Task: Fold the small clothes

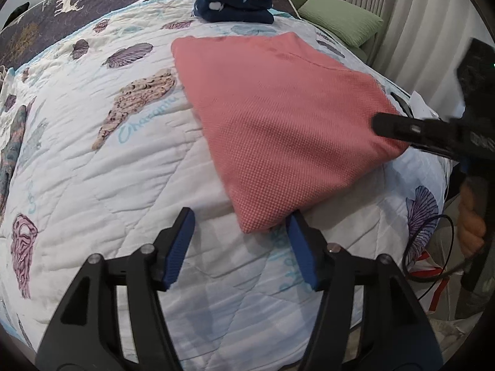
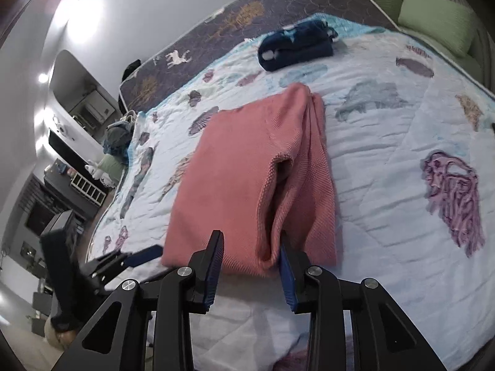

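Both grippers sit at the near edge of a folded pink knit garment [image 1: 278, 117] that lies flat on a white quilt [image 1: 108, 185] printed with shells and sea creatures. Seen from its own camera, the left gripper [image 1: 239, 222] has its blue-padded jaws spread apart, one corner of the garment lying just at the inner side of its right finger, with nothing pinched between the pads. From the right wrist view, the right gripper [image 2: 250, 247] stands partly open at the garment's near hem, where the folded layers and an open cuff or sleeve end show; the knit seems to brush its right pad, though motion blur makes contact hard to judge, and the pads are not pressing on it. Each gripper appears in the other's view, off to the side of the garment. Farther up the bed rests a folded navy garment [image 1: 235, 6] with white spots, well apart from the pink one, and green pillows [image 1: 340, 18] sit beyond the mattress edge.
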### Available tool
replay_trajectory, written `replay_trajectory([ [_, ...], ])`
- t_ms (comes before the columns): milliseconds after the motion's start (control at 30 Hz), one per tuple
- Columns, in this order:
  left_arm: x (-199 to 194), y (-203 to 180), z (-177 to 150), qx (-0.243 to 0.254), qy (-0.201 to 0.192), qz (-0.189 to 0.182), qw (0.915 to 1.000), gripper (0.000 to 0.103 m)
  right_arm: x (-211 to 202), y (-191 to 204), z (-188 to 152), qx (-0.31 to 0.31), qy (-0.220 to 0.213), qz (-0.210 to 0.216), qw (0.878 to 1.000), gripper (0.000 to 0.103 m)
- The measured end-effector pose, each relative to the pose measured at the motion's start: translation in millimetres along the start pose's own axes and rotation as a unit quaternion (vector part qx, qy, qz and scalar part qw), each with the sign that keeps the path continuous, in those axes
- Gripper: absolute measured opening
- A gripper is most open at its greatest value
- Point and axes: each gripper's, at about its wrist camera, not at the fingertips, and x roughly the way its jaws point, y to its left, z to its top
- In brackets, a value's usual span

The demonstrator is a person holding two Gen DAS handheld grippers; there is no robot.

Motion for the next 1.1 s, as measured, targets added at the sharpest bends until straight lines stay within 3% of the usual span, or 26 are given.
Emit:
replay_trajectory([
  [133, -5, -1, 1, 0.004, -0.010, 0.000, 0.9999, 0.063, 24, -18, 11, 0.058, 0.023, 0.015, 0.998, 0.033],
  [167, -5, -1, 1, 0.005, -0.012, 0.001, 0.9999, 0.063, 26, -19, 12, 0.064, 0.027, 0.016, 0.997, 0.014],
  [200, -4, -2, 2, 0.005, -0.013, 0.000, 0.9999, 0.063, 26, -20, 14, 0.067, 0.028, 0.016, 0.997, 0.004],
  [333, -2, -8, 3, 0.013, -0.011, -0.004, 0.9999, 0.064, -6, -8, 26, 0.067, -0.021, 0.069, 0.995, 0.004],
  [400, -1, -11, 3, 0.021, -0.016, 0.013, 0.9996, 0.064, -25, 3, 32, 0.055, -0.046, 0.086, 0.994, 0.004],
  [533, -5, 0, 2, -0.008, -0.026, 0.034, 0.9990, 0.064, -26, 6, 31, 0.029, -0.041, 0.043, 0.998, 0.004],
  [667, -7, 10, -2, -0.024, -0.021, 0.042, 0.9986, 0.063, 1, -25, 19, 0.065, 0.001, 0.022, 0.998, 0.005],
  [767, -5, 11, -7, -0.019, -0.005, 0.030, 0.9993, 0.042, 13, -49, 7, 0.110, 0.027, 0.037, 0.993, 0.005],
  [833, -6, 7, -7, -0.011, -0.001, 0.018, 0.9998, 0.022, 13, -55, 5, 0.120, 0.029, 0.042, 0.992, 0.005],
  [900, -13, -2, -6, 0.008, -0.009, 0.017, 0.9998, 0.012, 5, -57, 6, 0.126, 0.022, 0.044, 0.991, 0.005],
  [1000, -22, -12, -6, 0.034, -0.024, 0.012, 0.9991, 0.010, -11, -55, 12, 0.128, 0.001, 0.063, 0.990, 0.005],
  [1100, -22, -11, -6, 0.036, -0.008, -0.014, 0.9992, 0.010, -20, -50, 16, 0.094, -0.011, 0.045, 0.994, 0.009],
])
